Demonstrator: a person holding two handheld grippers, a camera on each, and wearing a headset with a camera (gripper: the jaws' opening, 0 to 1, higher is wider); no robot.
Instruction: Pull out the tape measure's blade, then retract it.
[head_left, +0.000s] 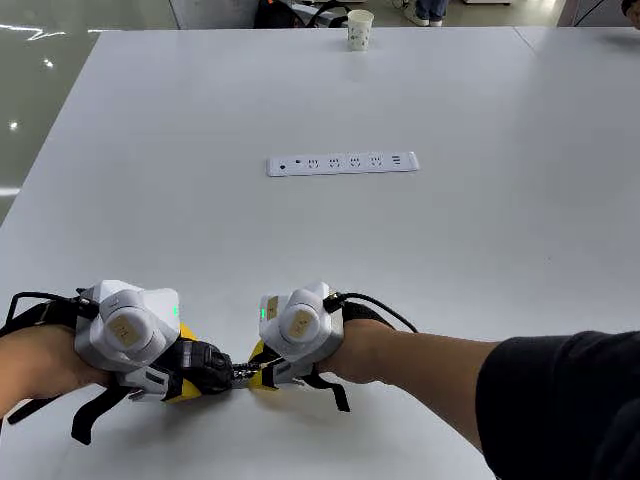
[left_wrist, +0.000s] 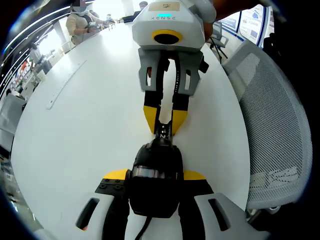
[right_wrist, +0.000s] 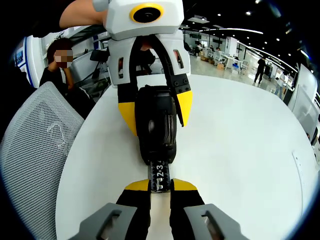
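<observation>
White table (head_left: 470, 250): L gripper (left_wrist: 155, 175) clamps tape measure (right_wrist: 156, 125); R gripper (right_wrist: 160, 185) fingers (right_wrist: 137, 185) pinch blade (right_wrist: 160, 175) at "2 3".

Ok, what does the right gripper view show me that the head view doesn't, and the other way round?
Right gripper view: the blade drawn a short way out, its printed numerals readable, pinched by the right gripper; a mesh chair beside the table. Head view: a power strip mid-table and a paper cup near the far edge. Both: the left gripper clamped on the black tape measure, facing the right one.
</observation>
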